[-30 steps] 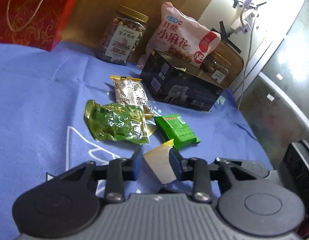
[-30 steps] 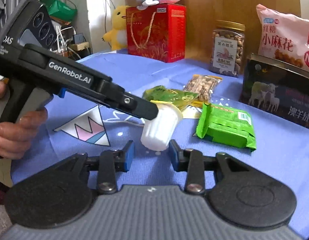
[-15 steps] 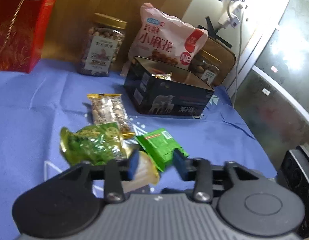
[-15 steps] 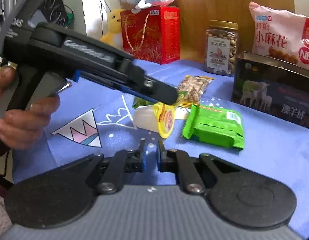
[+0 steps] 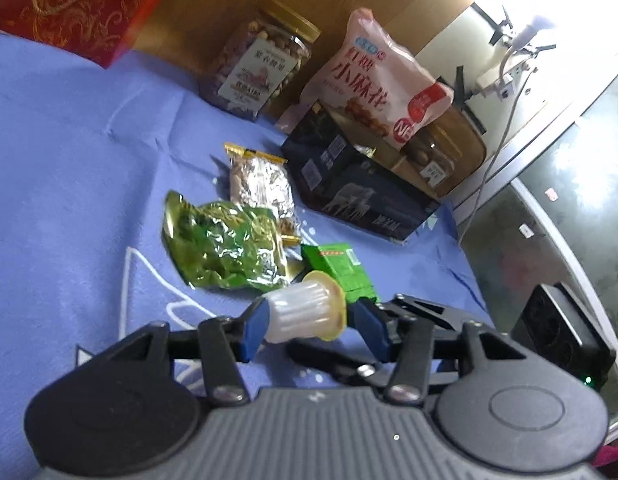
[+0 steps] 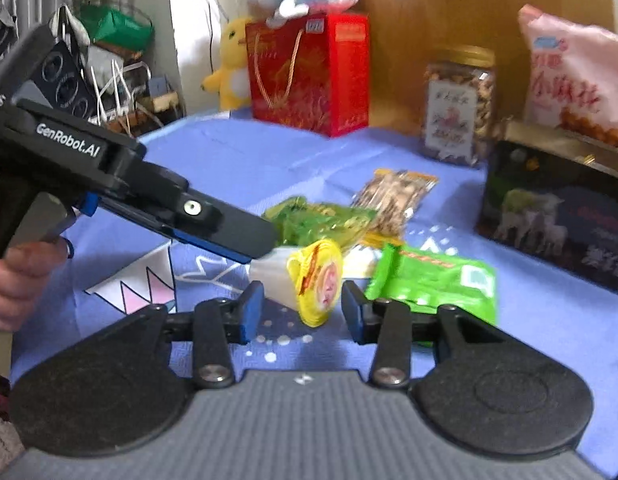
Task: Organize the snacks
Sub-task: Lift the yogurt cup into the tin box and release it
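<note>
Presently we note the dark open box near the blue tabletop's far edge. Our left gripper clasps a jelly cup above the near edge, long axis level, yellow lid rightward. Our right gripper is opening, pads clear of the cup.

The left gripper body read "GenRobot.AI" in white. The pink snack bag had "小麻花" and a red "NE" badge; other labels were too blurry.

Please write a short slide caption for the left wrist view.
Left gripper holds a jelly cup above the blue cloth.
</note>
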Motion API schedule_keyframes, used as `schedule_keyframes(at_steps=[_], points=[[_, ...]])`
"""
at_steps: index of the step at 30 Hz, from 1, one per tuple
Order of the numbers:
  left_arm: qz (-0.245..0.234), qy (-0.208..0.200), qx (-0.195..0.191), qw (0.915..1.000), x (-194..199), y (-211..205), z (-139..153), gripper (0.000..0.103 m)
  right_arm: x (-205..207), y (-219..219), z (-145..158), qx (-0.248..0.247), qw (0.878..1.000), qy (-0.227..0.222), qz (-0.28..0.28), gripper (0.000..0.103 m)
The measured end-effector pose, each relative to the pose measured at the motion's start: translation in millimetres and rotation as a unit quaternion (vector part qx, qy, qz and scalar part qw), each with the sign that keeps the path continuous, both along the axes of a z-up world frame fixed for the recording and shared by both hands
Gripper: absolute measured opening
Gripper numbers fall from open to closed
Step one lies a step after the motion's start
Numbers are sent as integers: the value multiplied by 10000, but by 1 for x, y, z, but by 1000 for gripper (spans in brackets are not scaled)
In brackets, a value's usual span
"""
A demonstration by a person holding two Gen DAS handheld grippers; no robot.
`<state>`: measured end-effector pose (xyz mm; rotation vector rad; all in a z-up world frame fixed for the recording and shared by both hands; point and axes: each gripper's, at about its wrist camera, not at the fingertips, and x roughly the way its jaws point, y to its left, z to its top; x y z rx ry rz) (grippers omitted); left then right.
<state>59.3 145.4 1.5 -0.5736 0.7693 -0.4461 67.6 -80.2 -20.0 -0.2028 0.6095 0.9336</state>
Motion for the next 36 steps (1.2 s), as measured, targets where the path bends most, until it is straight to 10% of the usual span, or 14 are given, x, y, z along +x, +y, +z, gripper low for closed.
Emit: schedule_keyframes(at_steps=[11, 21, 29, 36], points=[[114, -60, 406, 9991, 11, -9, 3, 40, -7, -5, -2, 14, 9994, -170, -286, 29], [117, -22, 293, 9995, 25, -6, -4, 45, 6, 2, -2, -118, 9996, -181, -158, 57], [132, -56, 353, 9993, 19, -10, -1, 44, 16, 2, -1, 210, 9995, 114, -204, 54], [-130, -496, 473, 9976, 30, -28, 35, 42, 0, -14, 21, 449, 9953, -647, -572, 54]])
